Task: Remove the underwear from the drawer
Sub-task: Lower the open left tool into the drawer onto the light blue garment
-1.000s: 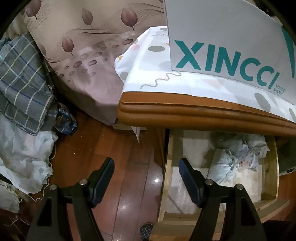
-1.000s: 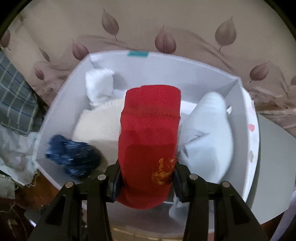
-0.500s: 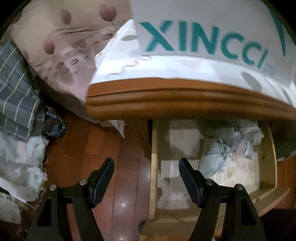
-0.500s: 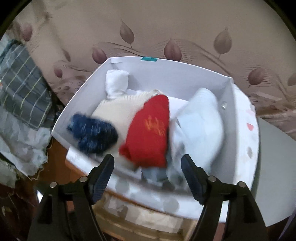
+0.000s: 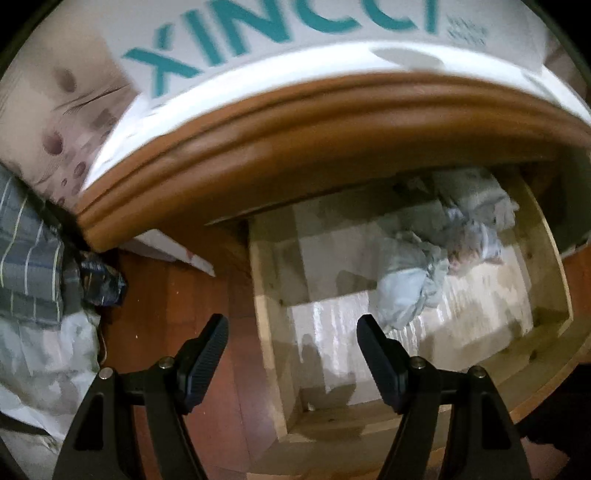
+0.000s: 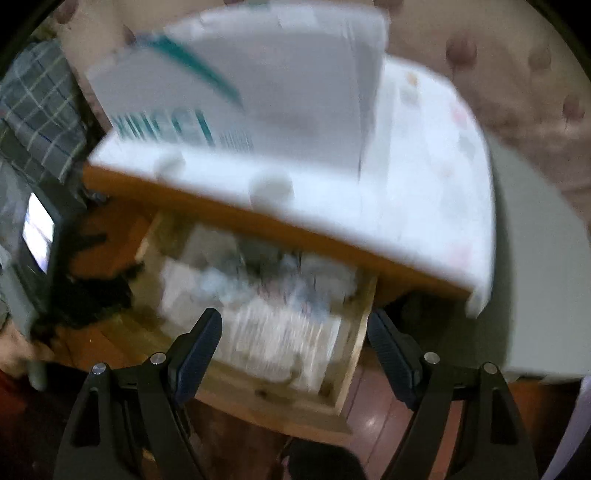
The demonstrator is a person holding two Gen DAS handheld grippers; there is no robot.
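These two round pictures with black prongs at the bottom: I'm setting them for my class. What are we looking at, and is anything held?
A person holds a two-finger gripper in each hand, each with a wide-angle camera looking along its fingers. The left gripper hangs open over the edge of an open wooden drawer holding pale crumpled underwear. The right gripper is also open, above the same drawer; that picture is blurred. A white XINCCI box stands on the cabinet top. Neither gripper holds anything.
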